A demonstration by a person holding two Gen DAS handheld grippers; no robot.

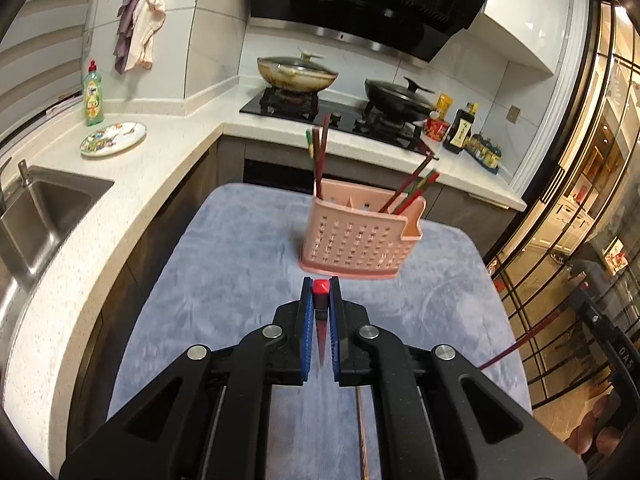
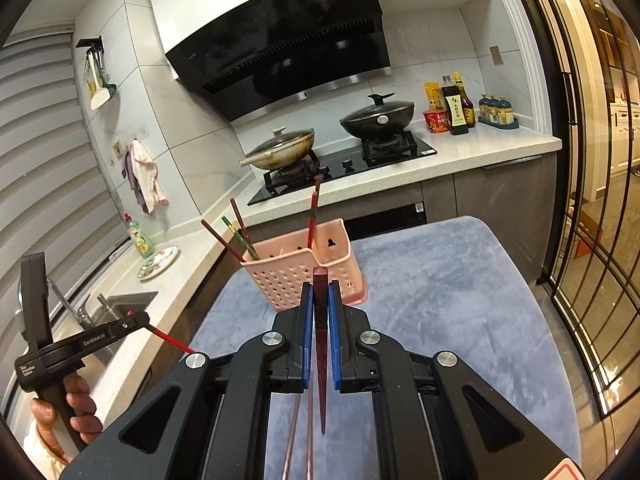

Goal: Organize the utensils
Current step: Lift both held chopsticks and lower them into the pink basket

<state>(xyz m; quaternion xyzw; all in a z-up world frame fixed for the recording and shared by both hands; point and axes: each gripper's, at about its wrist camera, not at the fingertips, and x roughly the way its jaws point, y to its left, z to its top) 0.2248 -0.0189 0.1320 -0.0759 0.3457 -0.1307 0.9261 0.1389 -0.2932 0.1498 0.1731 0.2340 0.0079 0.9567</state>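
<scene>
A pink perforated utensil holder [image 1: 352, 244] [image 2: 288, 276] stands on the blue-grey cloth of the table [image 1: 224, 280], with several chopsticks [image 1: 320, 152] leaning in its compartments. My left gripper [image 1: 321, 284] hovers short of the holder and is shut on a red chopstick [image 1: 321, 289], whose tip points back under the camera. My right gripper [image 2: 320, 288] is shut on a dark red chopstick [image 2: 320, 320] just before the holder. In the right wrist view the left gripper [image 2: 140, 318] appears at the left, held by a hand [image 2: 76, 412]. Loose chopsticks [image 2: 294, 432] lie on the cloth below.
A steel sink [image 1: 40, 216], a patterned plate [image 1: 113, 139] and a green soap bottle [image 1: 93, 96] sit on the left counter. Behind the table is a stove with two lidded pans [image 2: 376, 120]. Sauce bottles [image 2: 456, 108] stand at the right, and a glass partition [image 2: 592, 280] borders the right side.
</scene>
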